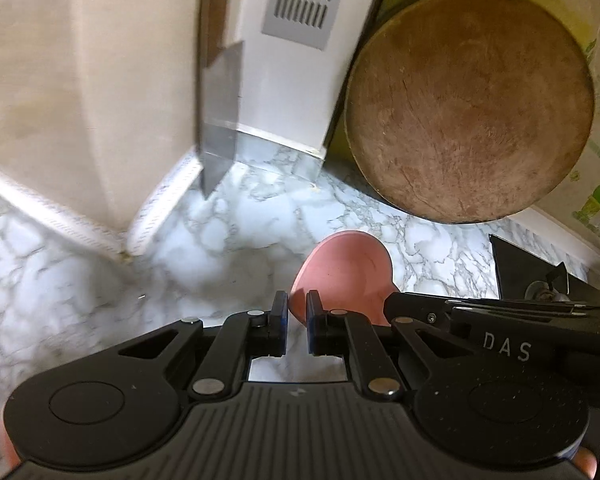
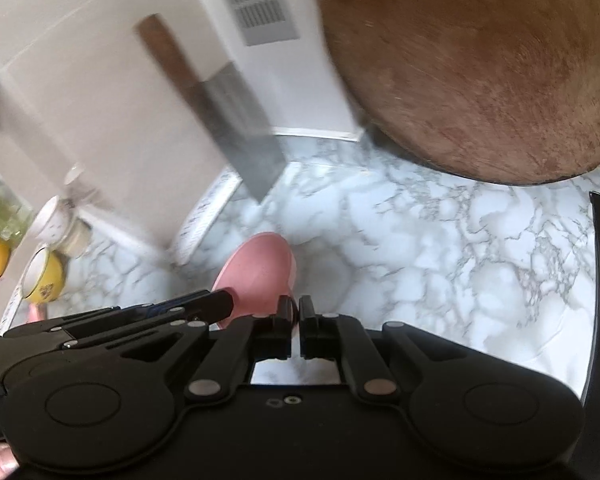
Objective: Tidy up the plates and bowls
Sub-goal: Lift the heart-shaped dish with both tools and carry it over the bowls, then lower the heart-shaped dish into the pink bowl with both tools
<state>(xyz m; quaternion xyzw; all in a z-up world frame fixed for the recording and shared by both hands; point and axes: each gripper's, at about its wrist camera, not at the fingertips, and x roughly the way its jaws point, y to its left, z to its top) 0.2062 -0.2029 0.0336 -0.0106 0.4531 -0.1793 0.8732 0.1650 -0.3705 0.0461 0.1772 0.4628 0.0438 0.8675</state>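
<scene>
At the bottom centre of each wrist view, the left gripper (image 1: 297, 312) and the right gripper (image 2: 295, 316) each pinch opposite edges of a pink bowl (image 1: 342, 268), jaws drawn narrow on its rim, the bowl held between them above the marbled countertop (image 2: 440, 248). Beyond it, a cleaver (image 2: 240, 140) stands against the beige wall at upper left. A round wooden chopping board (image 1: 468, 104) leans at upper right, and yellow cups (image 2: 44, 276) sit at the right view's left edge.
</scene>
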